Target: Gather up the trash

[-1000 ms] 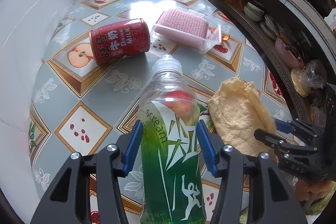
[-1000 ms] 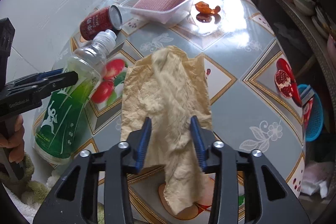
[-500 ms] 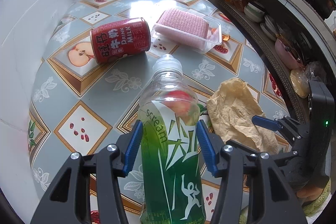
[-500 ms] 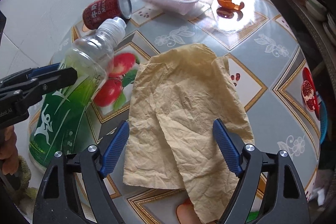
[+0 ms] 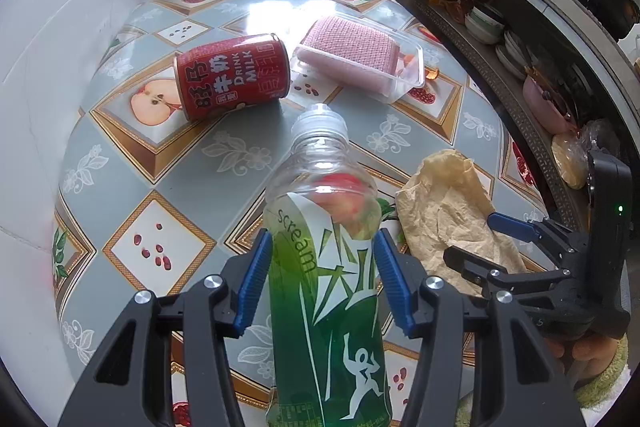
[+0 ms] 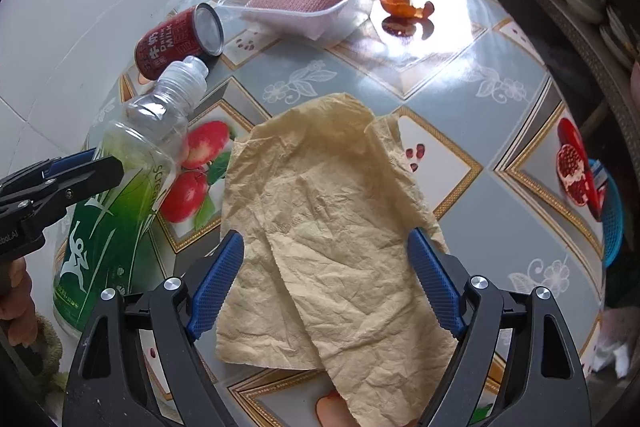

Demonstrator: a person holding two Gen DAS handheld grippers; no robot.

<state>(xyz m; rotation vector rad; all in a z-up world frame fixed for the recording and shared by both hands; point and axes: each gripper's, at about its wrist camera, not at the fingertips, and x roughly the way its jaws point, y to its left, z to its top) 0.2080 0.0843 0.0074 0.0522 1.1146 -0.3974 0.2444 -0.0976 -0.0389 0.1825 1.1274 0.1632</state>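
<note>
My left gripper [image 5: 322, 281] is shut on a clear plastic bottle with a green label [image 5: 324, 279], held above the table; it also shows at the left of the right wrist view [image 6: 120, 199]. A crumpled tan paper napkin [image 6: 328, 227] lies flat on the table. My right gripper [image 6: 326, 283] is open, its blue pads on either side of the napkin. The napkin [image 5: 448, 215] and the right gripper [image 5: 496, 243] also show at the right of the left wrist view.
A red milk can [image 5: 232, 75] lies on its side beside a clear plastic tray holding a pink pad [image 5: 360, 51]. Orange peel scraps [image 6: 404, 13] lie further back. A white tiled wall [image 5: 60, 27] is on the left, kitchen shelves [image 5: 520, 59] on the right. A blue basket [image 6: 608, 215] sits below the table's right edge.
My right gripper has opened from the napkin, which now lies spread flat on the table, and it has moved lower and closer. The left gripper holds the bottle as before.
</note>
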